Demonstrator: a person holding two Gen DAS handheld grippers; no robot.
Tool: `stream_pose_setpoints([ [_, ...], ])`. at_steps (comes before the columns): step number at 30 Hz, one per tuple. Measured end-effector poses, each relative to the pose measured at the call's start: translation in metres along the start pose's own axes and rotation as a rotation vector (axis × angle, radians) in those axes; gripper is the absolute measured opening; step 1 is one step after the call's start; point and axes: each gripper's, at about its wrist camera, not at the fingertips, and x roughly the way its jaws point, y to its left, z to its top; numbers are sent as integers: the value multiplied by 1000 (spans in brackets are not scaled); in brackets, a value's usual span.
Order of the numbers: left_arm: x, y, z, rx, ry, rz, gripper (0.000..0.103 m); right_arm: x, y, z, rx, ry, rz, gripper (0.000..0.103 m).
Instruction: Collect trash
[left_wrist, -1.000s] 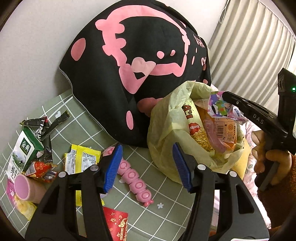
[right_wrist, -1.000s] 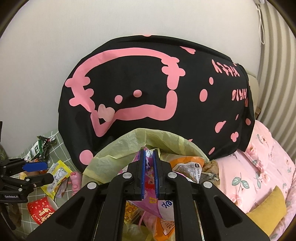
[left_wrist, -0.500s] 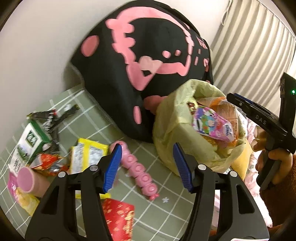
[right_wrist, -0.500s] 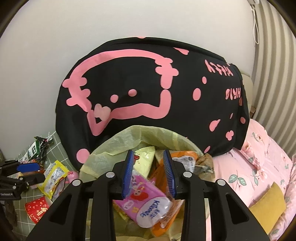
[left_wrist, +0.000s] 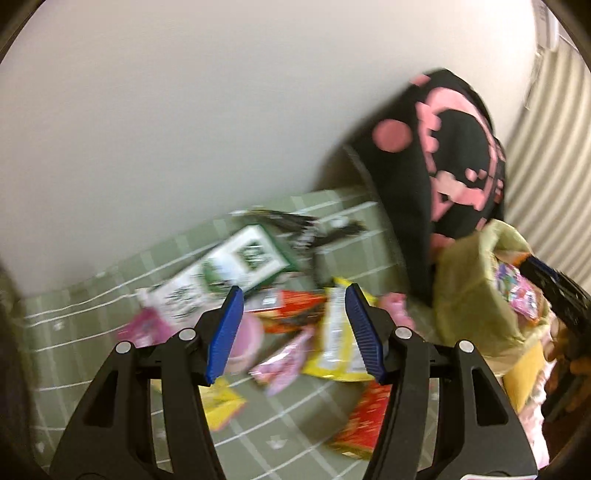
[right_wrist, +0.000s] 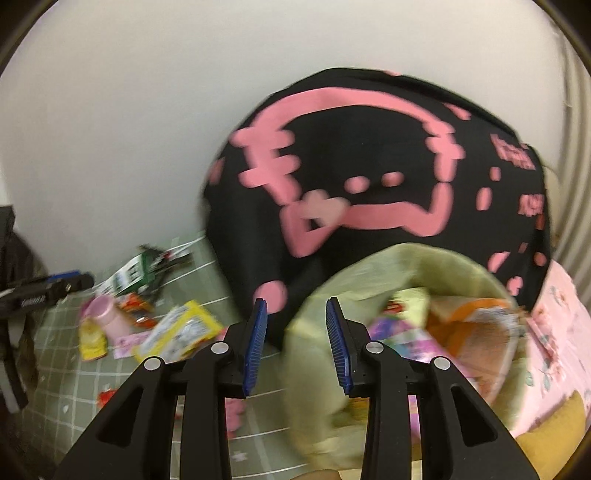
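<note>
Left gripper (left_wrist: 293, 334): jaws held wide, empty, above wrappers (left_wrist: 334, 332).
Right gripper (right_wrist: 295, 345): jaws parted, empty, near bag (right_wrist: 369, 280).

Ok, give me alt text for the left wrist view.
Blurred view: the open left gripper points at wrappers, among them a yellow packet, on a green checked mat. A full trash bag stands at right beside a black-and-pink cushion.

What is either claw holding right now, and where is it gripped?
Nothing. The left claw is open above the wrappers on the mat, with nothing pressed between its pads. The right claw is also open and empty beside the yellow trash bag.
</note>
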Motion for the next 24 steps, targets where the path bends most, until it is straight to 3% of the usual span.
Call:
stream_pose_setpoints([
  [6, -14, 59, -18, -114, -2, 106, 54, 8, 44, -17, -81, 75, 155, 32],
  [11, -19, 87, -39, -174, 15, 145, 54, 15, 80, -39, -144, 141, 252, 32],
  [21, 5, 109, -66, -247, 62, 133, 54, 15, 126, -78, -113, 240, 314, 32],
  [24, 8, 105, -68, -233, 72, 149, 54, 13, 140, -90, -136, 259, 289, 32],
])
